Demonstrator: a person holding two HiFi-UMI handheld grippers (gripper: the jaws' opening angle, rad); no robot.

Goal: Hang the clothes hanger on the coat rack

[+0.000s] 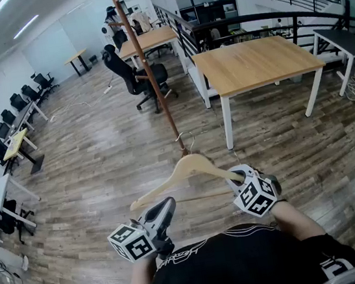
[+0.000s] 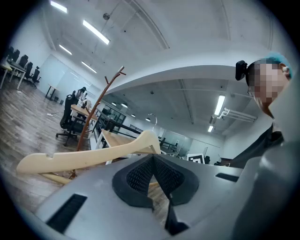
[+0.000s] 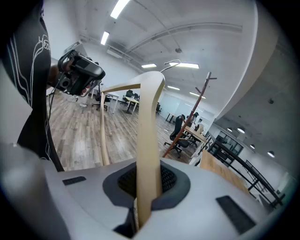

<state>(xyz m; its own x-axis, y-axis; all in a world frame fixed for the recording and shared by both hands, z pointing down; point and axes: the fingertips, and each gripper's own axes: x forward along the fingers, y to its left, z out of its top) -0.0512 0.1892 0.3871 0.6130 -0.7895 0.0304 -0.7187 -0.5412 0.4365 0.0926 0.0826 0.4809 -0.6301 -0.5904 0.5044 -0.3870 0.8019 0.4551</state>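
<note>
One hanger arm is pinched in the fingers of the right gripper, hook leading toward the coat rack at upper centre; the left gripper has fingers shut, empty.

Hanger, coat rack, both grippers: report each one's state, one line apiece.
clothes hanger: off the rack, held in the air by one arm.
coat rack: upright, visible branches bare.
right gripper: shut on the clothes hanger.
left gripper: shut, nothing between its jaws.
</note>
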